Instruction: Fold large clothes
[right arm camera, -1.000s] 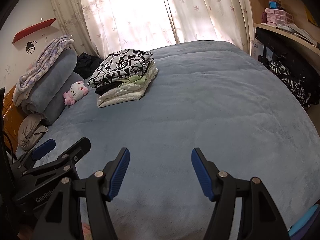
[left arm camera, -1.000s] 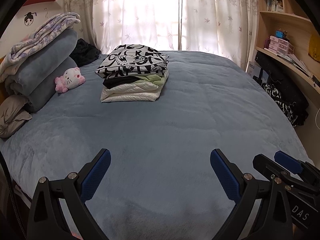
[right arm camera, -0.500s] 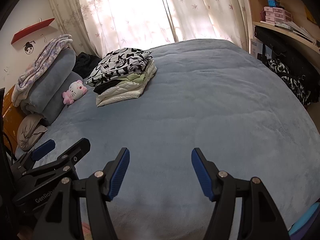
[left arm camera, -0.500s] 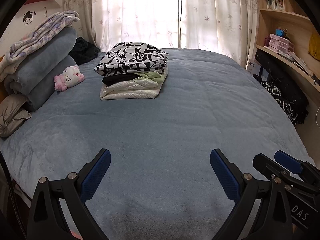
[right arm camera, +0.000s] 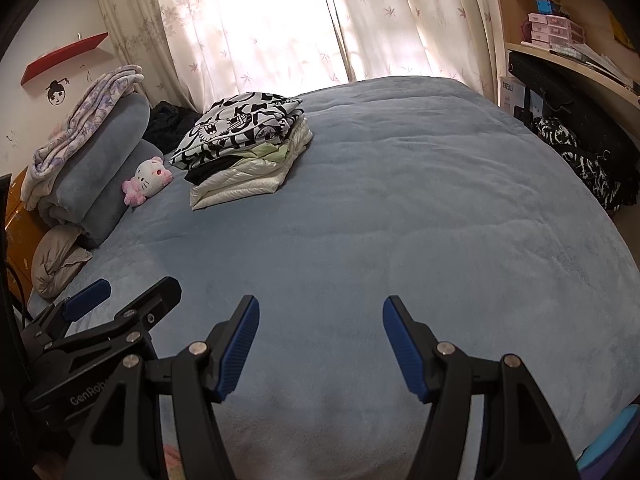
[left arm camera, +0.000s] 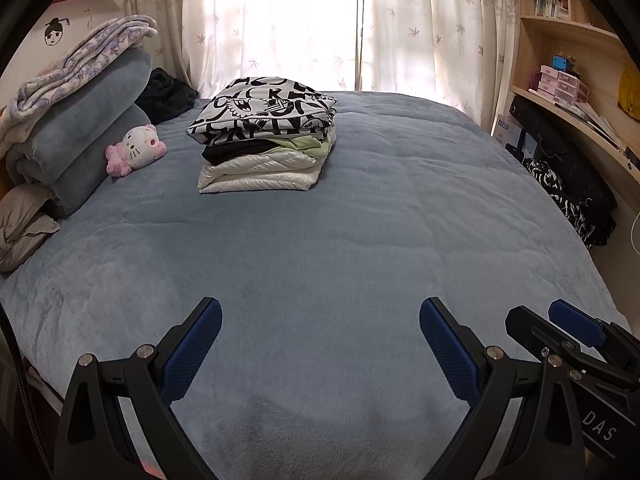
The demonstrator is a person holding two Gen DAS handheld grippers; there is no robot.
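Observation:
A stack of folded clothes [left arm camera: 264,140] lies at the far left of the blue bed [left arm camera: 360,240], with a black-and-white printed garment on top and white and green ones below. It also shows in the right wrist view [right arm camera: 244,148]. My left gripper [left arm camera: 320,344] is open and empty above the bed's near edge. My right gripper [right arm camera: 320,344] is open and empty beside it, to its right. Each gripper appears at the edge of the other's view.
Rolled blue blankets and a patterned throw [left arm camera: 80,120] are piled at the left with a pink-and-white plush toy [left arm camera: 136,150]. Dark clothes [left arm camera: 568,196] hang off the bed's right side below wooden shelves [left arm camera: 580,80]. Curtains cover the window behind.
Both views have shifted slightly, so the stack sits a little lower in the left wrist view. Both grippers stay open and empty.

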